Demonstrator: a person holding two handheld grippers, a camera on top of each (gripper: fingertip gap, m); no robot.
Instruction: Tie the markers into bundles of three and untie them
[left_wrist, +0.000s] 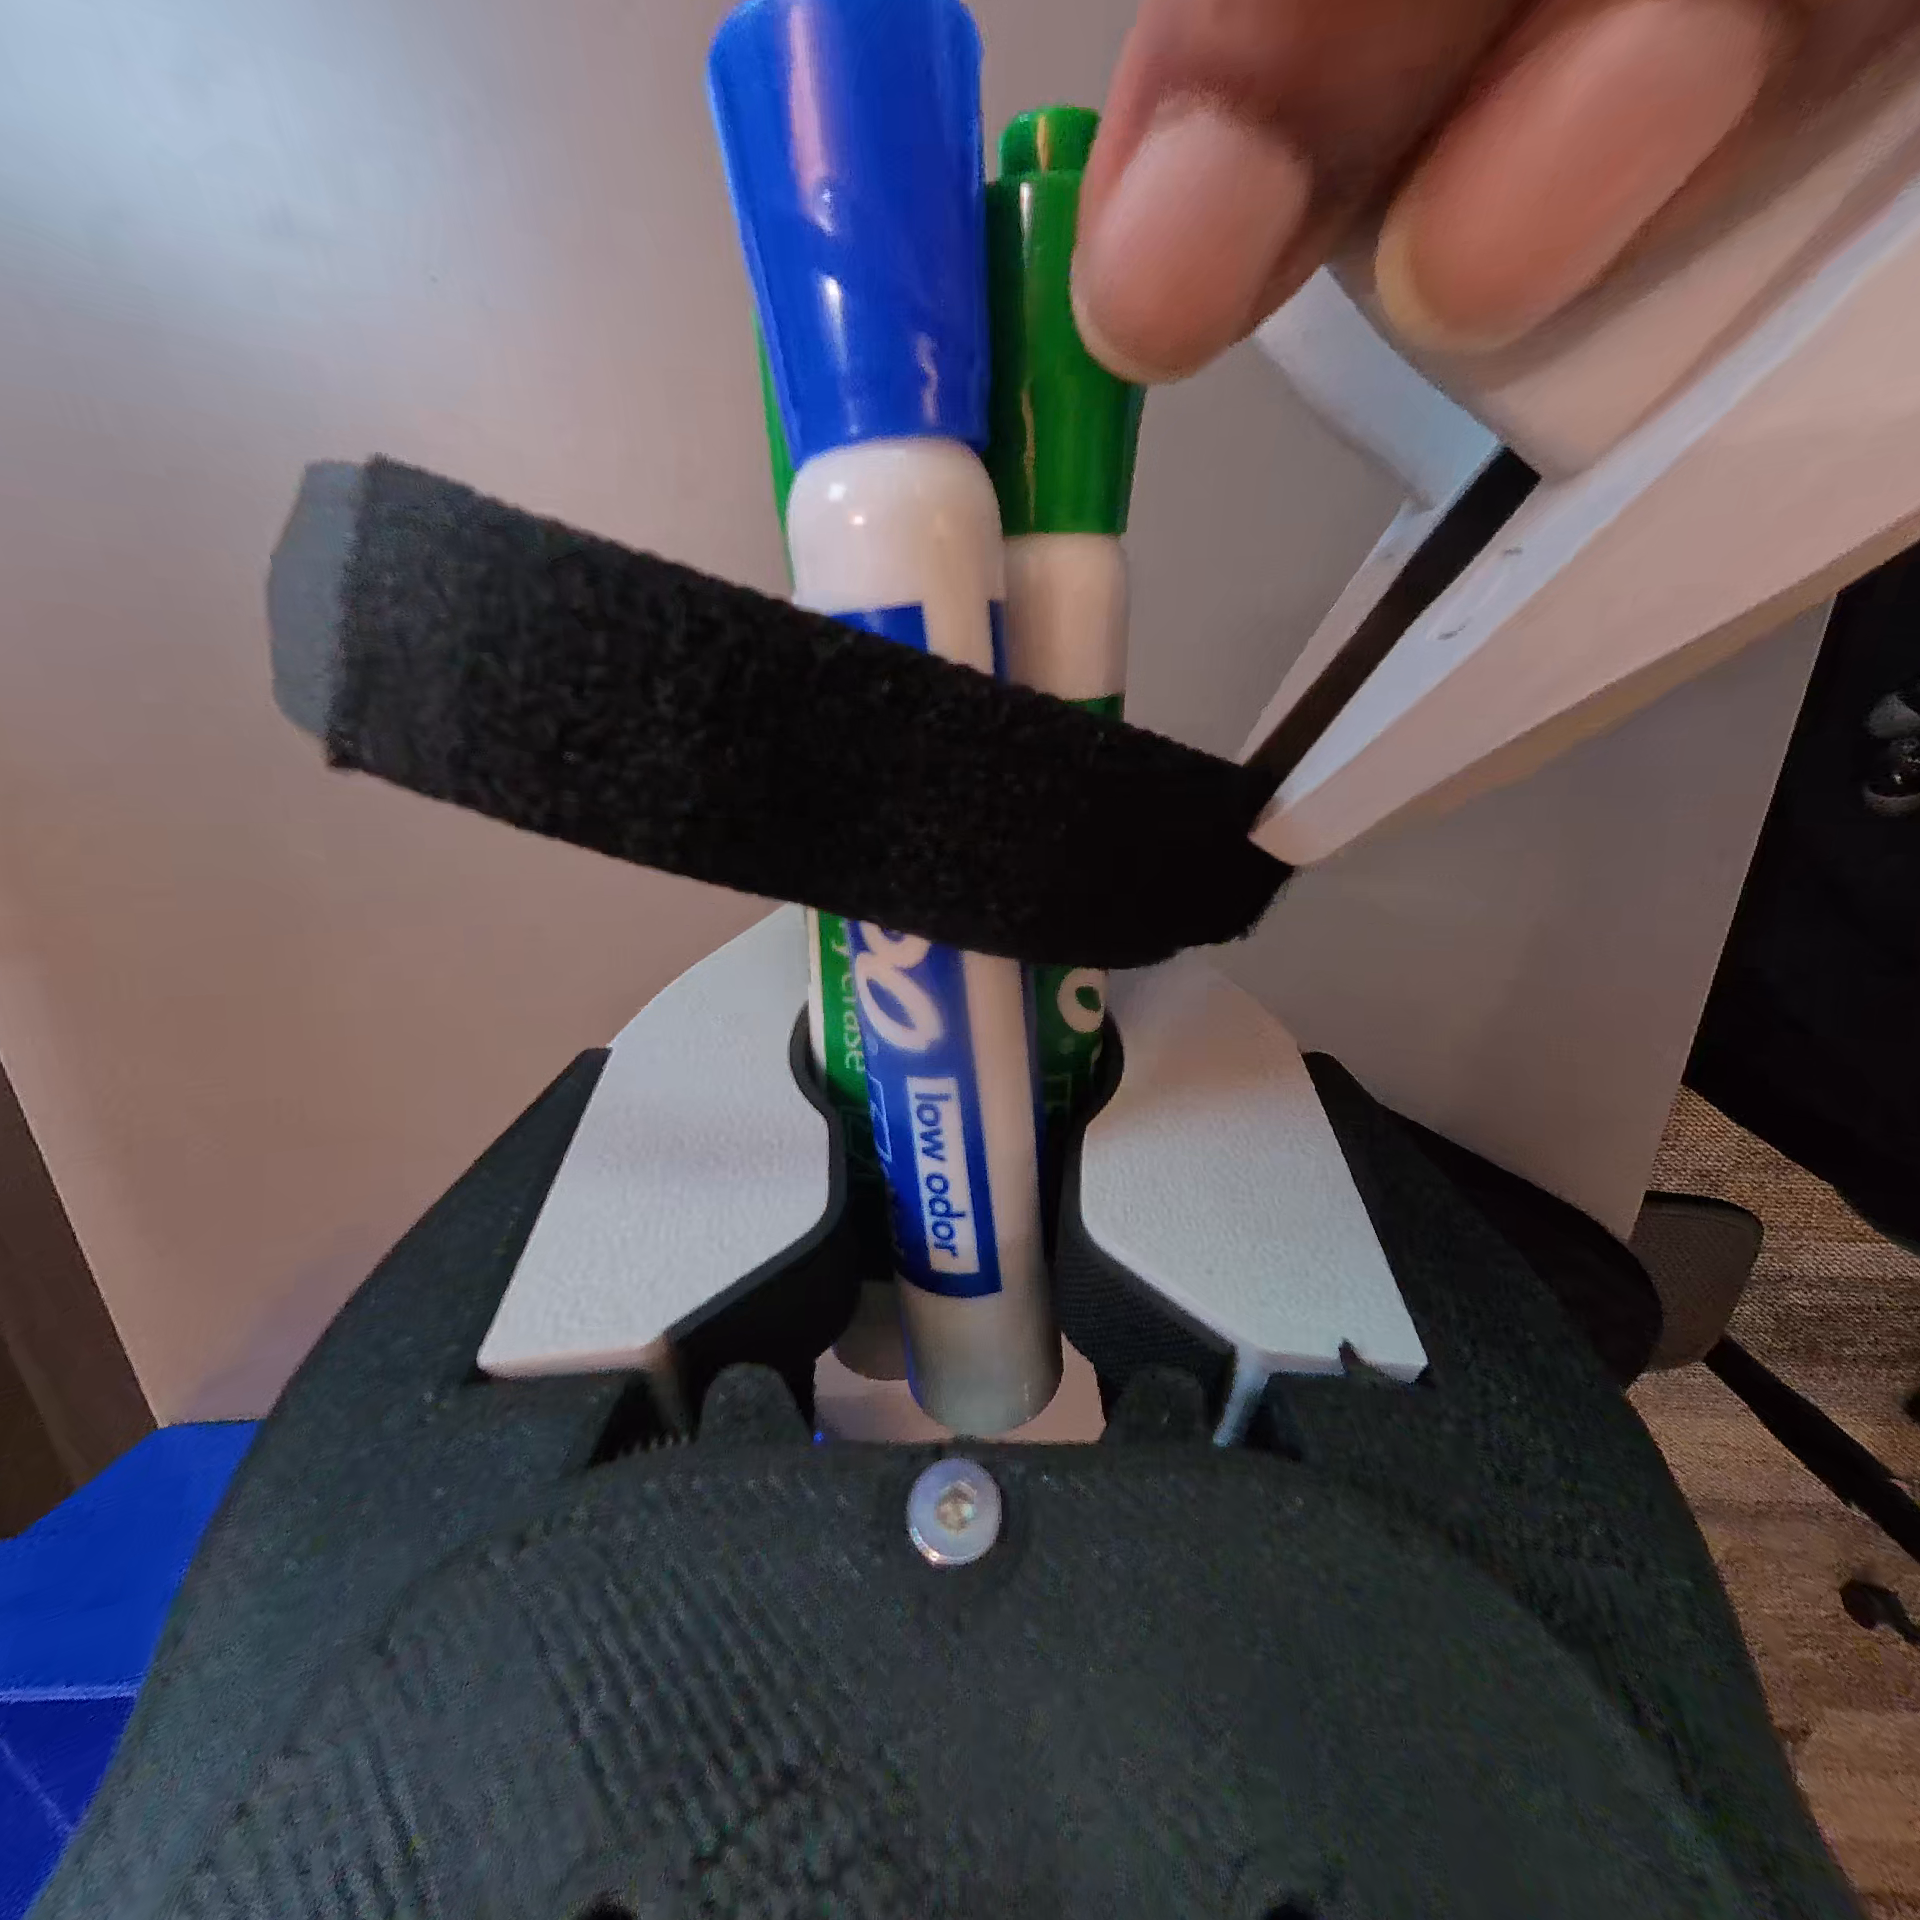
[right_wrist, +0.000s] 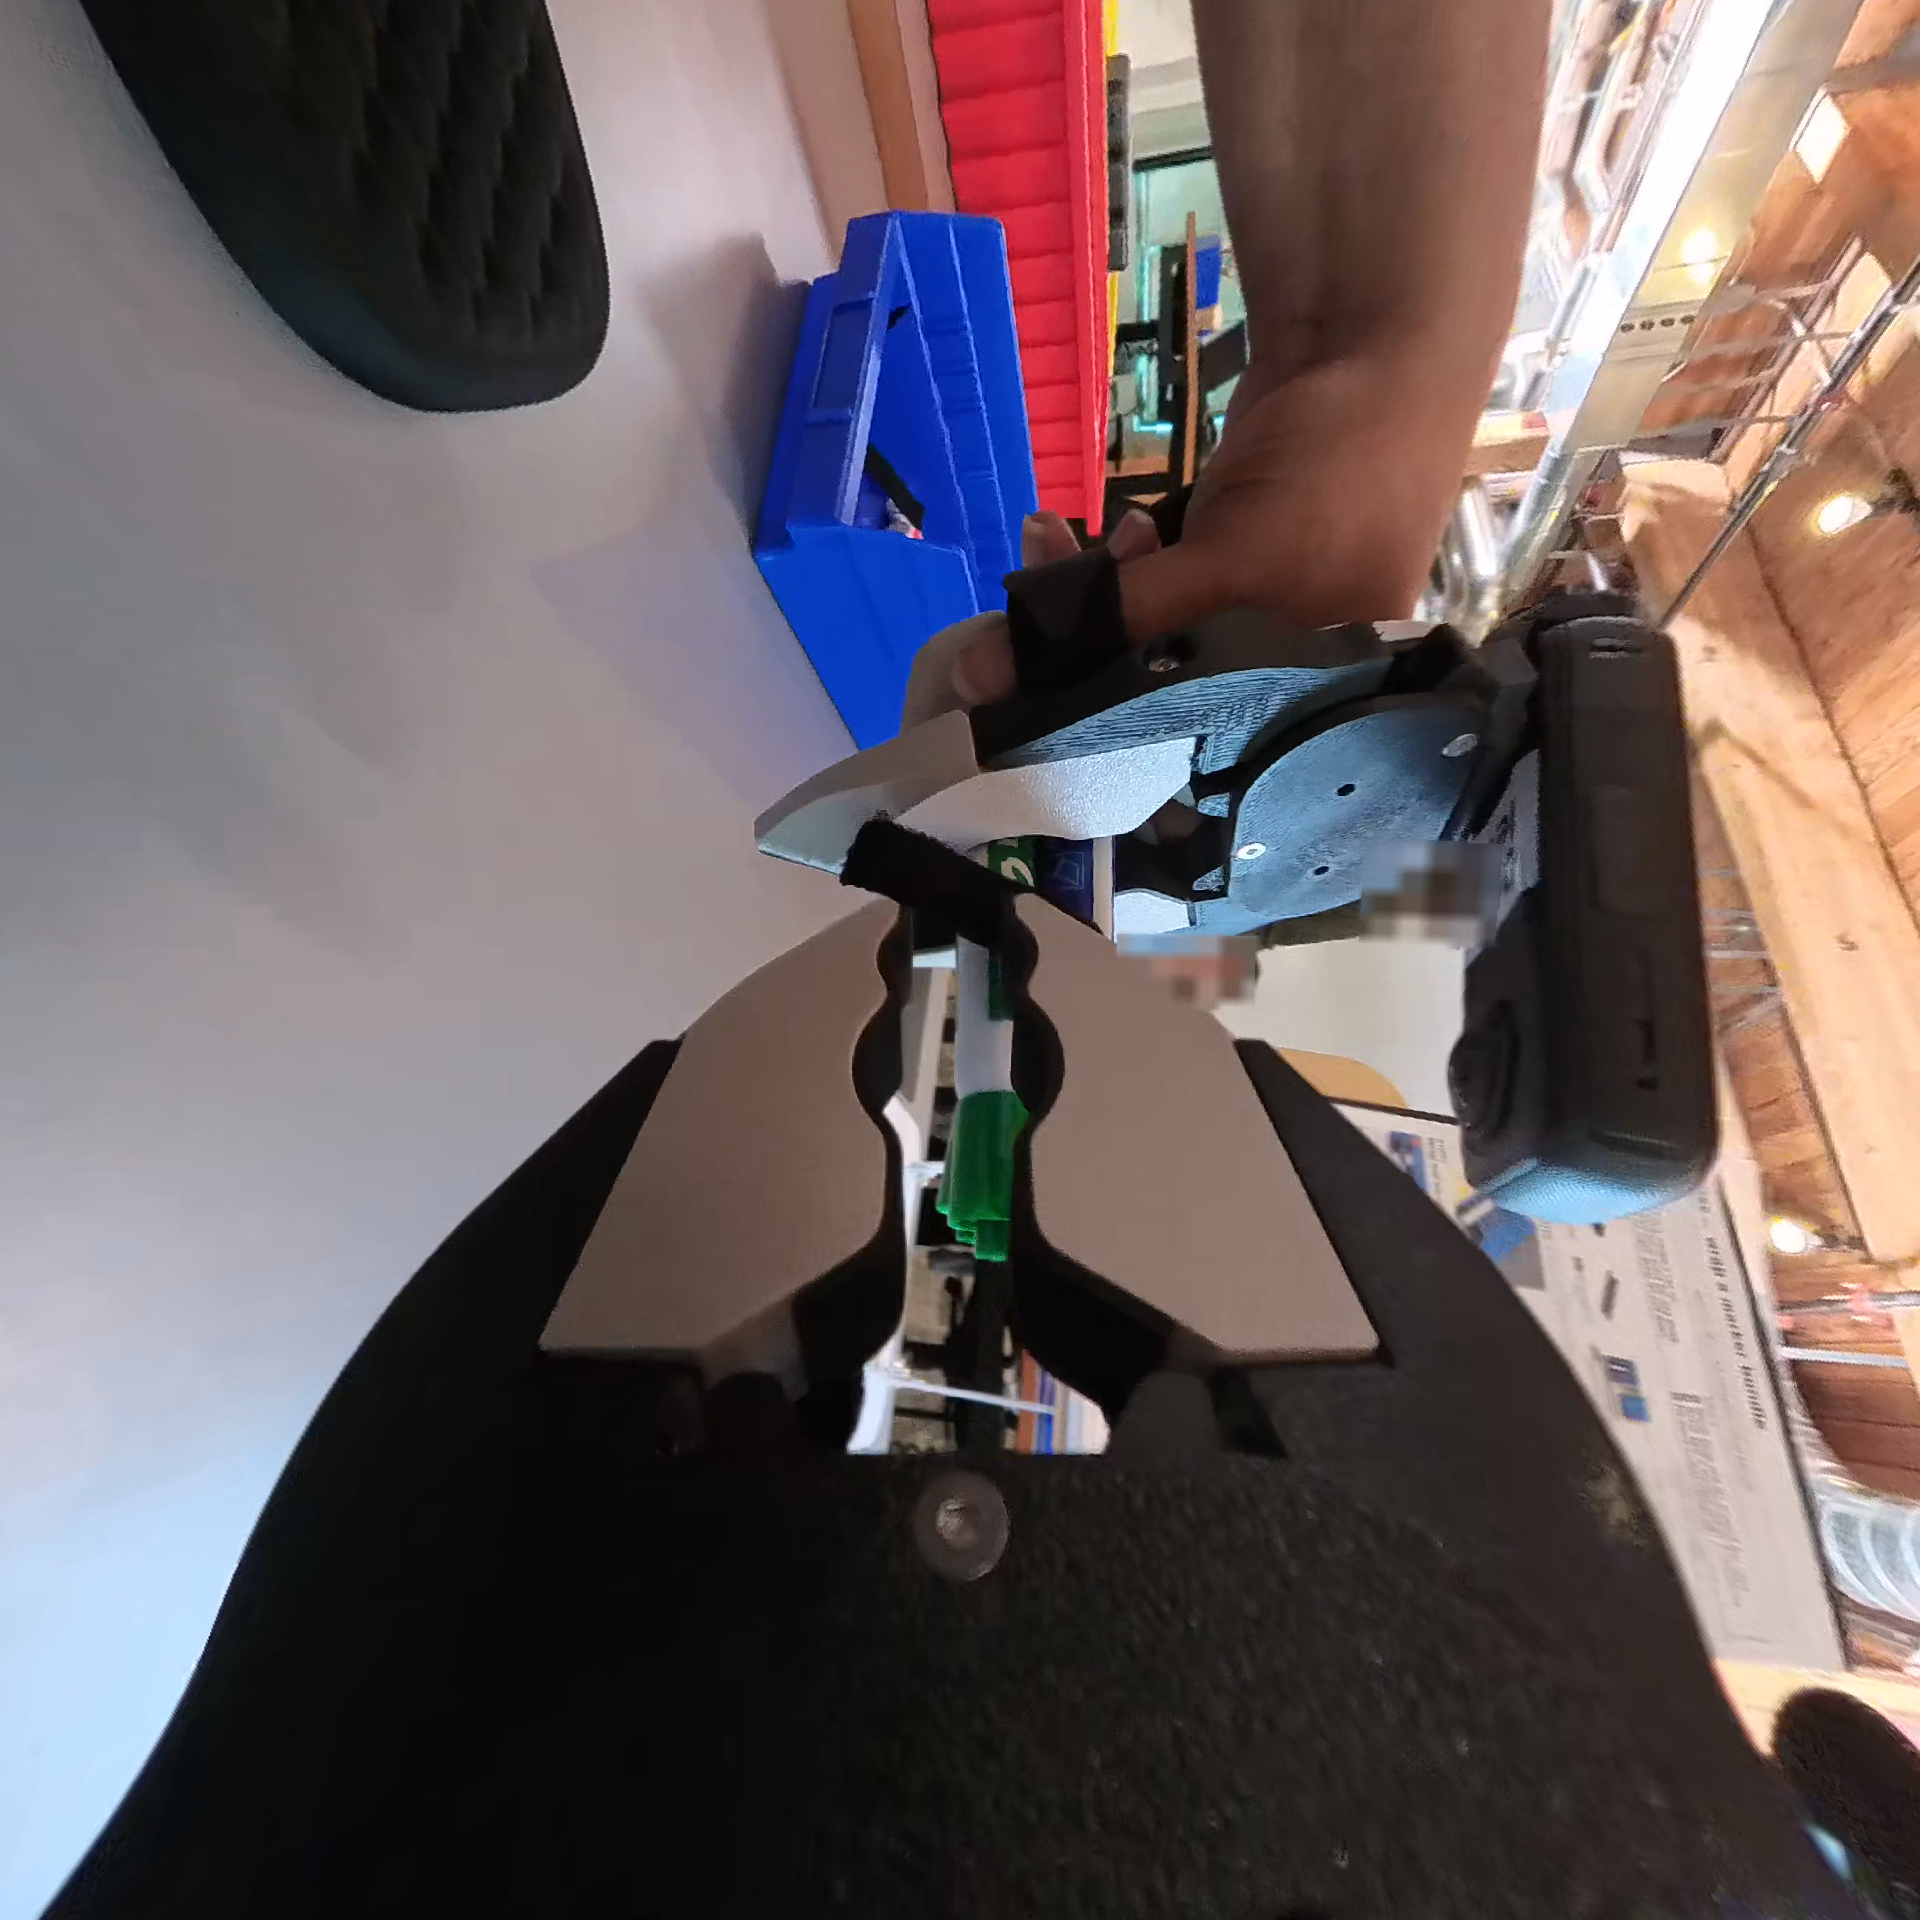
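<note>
My left gripper (left_wrist: 956, 997) is shut on a bundle of markers: one with a blue cap (left_wrist: 873, 312) in front and two with green caps (left_wrist: 1060, 416) behind it. A black hook-and-loop strap (left_wrist: 727, 748) crosses in front of the barrels, its left end free. My right gripper (left_wrist: 1278, 831) pinches the strap's right end. In the right wrist view my right gripper (right_wrist: 961, 925) is shut on the strap (right_wrist: 914, 868), close against the left gripper (right_wrist: 862, 831). A green cap (right_wrist: 982, 1153) shows between my right fingers. A person's fingers (left_wrist: 1195, 229) are near the caps.
A white tabletop (right_wrist: 312, 727) lies behind the bundle. A blue plastic bin (right_wrist: 904, 468) stands on it, with a red ribbed object (right_wrist: 1018, 208) beyond. A black chair seat (right_wrist: 364, 156) is close by. A chair base (left_wrist: 1766, 1299) stands on the carpet at right. Across from one pair of fingers to the other is roughly 6 cm.
</note>
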